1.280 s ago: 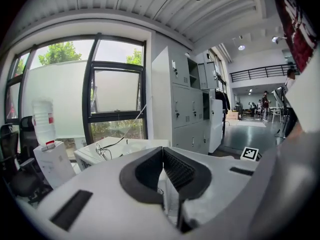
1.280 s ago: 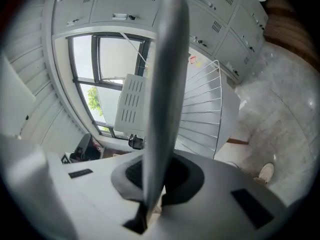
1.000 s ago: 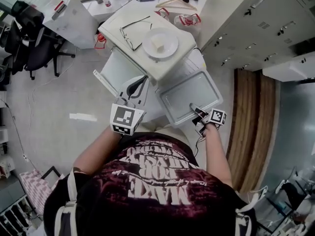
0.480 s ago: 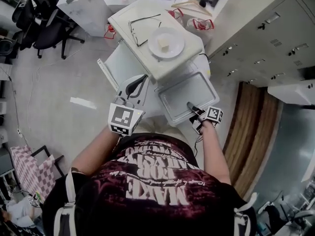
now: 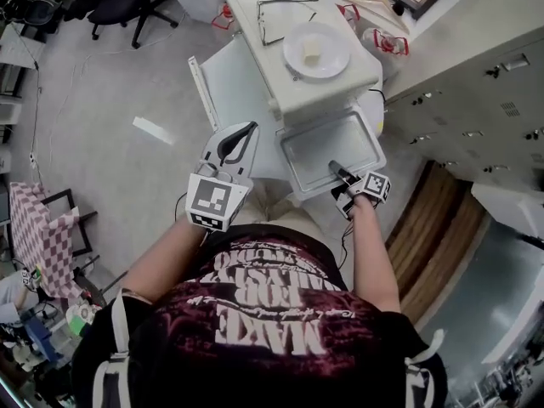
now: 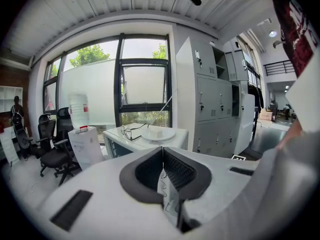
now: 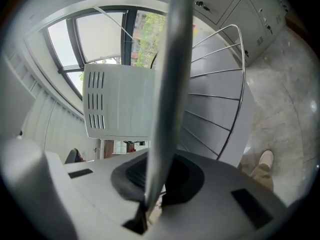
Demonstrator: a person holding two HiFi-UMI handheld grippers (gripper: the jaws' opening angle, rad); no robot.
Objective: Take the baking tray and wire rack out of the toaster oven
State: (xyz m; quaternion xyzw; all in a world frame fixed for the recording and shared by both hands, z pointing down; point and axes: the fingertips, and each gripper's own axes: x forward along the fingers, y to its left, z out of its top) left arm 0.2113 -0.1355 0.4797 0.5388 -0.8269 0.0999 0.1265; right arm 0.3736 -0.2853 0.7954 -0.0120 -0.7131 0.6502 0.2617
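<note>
Oven top with plate and glasses

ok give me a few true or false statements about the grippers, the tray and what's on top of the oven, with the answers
1. The right gripper is shut on the near rim of the baking tray. True.
2. The left gripper grips the tray's other side. False: its jaws are together on nothing, off to the tray's left.
3. A plate with a pale piece of food sits on top of the toaster oven. True.
4. The glasses lie on the plate. False: they lie beside it on the oven's top.
5. The wire rack lies against the tray. True, as the right gripper view shows.
</note>
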